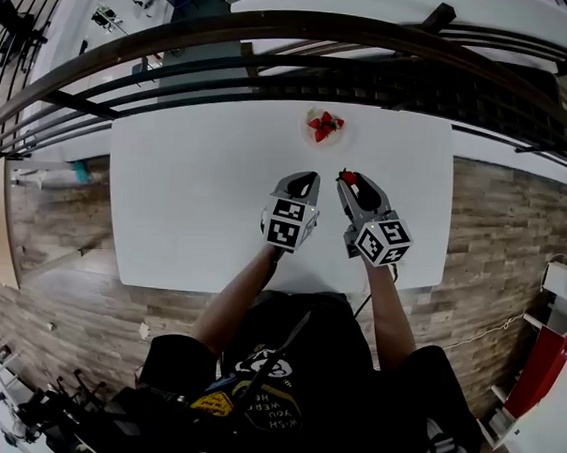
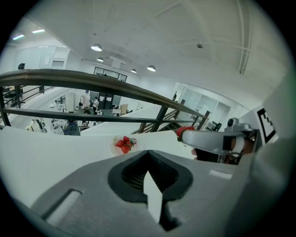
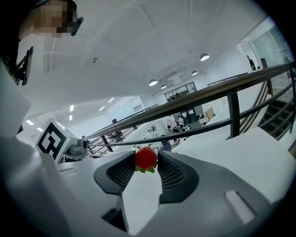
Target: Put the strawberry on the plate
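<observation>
A red strawberry [image 3: 146, 159] with green leaves is pinched between the tips of my right gripper [image 3: 146, 161], held above the white table; in the head view the strawberry [image 1: 348, 178] shows at the tip of the right gripper [image 1: 351, 182]. A small white plate [image 1: 325, 138] with a few strawberries [image 1: 324, 126] sits at the table's far edge, ahead of both grippers. From the left gripper view the plate [image 2: 114, 147] lies ahead with strawberries [image 2: 125, 144] on it. My left gripper [image 1: 307, 186] hovers beside the right one, jaws closed together and empty [image 2: 147, 169].
The white table [image 1: 191, 189] ends at a dark metal railing [image 1: 273, 42] just behind the plate. Wood flooring surrounds the table. The right gripper's strawberry [image 2: 183, 131] shows at the right in the left gripper view.
</observation>
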